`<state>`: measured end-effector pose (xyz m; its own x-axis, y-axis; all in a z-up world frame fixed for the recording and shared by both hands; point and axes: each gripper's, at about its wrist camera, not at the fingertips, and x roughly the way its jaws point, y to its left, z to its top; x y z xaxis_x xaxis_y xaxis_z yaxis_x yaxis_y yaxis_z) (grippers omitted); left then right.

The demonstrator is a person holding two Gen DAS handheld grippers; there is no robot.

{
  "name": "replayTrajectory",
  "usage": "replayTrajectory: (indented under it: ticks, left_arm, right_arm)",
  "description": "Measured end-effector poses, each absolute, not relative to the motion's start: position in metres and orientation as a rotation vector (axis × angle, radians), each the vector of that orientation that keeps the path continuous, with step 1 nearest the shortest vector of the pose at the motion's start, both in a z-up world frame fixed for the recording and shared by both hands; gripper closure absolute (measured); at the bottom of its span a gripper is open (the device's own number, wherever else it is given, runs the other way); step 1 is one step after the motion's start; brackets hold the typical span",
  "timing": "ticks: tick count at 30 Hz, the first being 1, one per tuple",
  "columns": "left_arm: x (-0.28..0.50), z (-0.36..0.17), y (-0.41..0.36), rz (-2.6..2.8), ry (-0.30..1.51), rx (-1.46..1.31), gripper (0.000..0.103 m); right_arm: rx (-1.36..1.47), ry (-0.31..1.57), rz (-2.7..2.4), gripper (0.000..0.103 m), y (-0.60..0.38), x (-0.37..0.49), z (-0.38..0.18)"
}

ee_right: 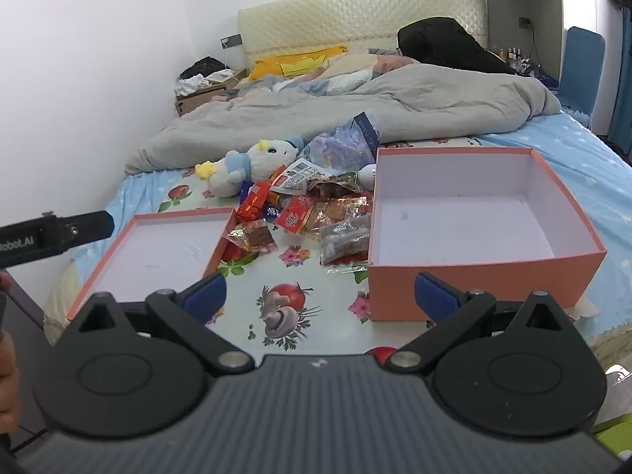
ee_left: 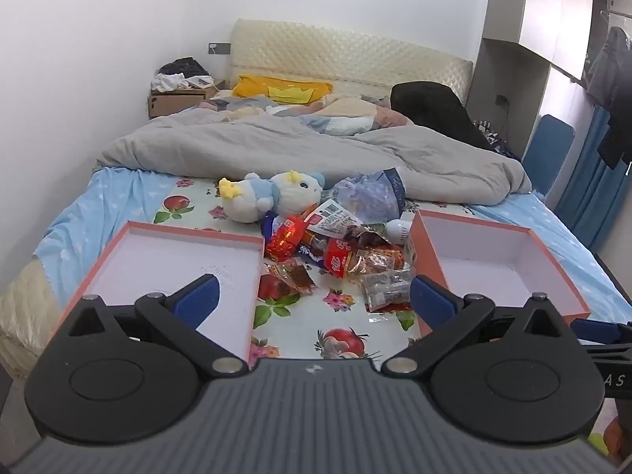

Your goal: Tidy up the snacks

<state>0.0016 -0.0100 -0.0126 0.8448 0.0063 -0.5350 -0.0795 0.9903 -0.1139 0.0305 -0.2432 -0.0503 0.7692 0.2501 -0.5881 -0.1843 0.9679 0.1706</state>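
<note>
Here, a bed (ee_left: 118, 205) fills a white-walled room, its sky-blue sheet overlaid by a fruit-and-flower printed cloth (ee_left: 335, 339). On that cloth lies the snack pile (ee_left: 335, 249), red and clear packets heaped together. Left of the pile sits a shallow pink box lid (ee_left: 130, 252); right of it, a deeper pink box (ee_right: 486, 272). Behind the pile lie a plush toy (ee_left: 272, 193), a grey duvet (ee_left: 276, 142) and a quilted headboard (ee_left: 347, 55). The left gripper (ee_left: 314, 294) and right gripper (ee_right: 320, 296) hover before the pile, jaws spread wide, holding nothing.

Looking down along each claw from the foot of the blue-sheeted bed (ee_left: 118, 197), near, sharing the heap of shiny snack packets (ee_left: 339, 252) (ee_right: 304, 209).
</note>
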Motion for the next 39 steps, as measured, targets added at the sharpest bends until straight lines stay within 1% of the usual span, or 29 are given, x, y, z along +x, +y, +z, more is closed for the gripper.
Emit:
replayTrajectory:
  ticks: [39]
  left_arm:
    - [-0.0004,-0.0153,-0.015,0.027,0.581,-0.114,0.0]
  right_arm:
    - [0.121,0.664,0.238,0.0,-0.2437,0.0238,-0.0571]
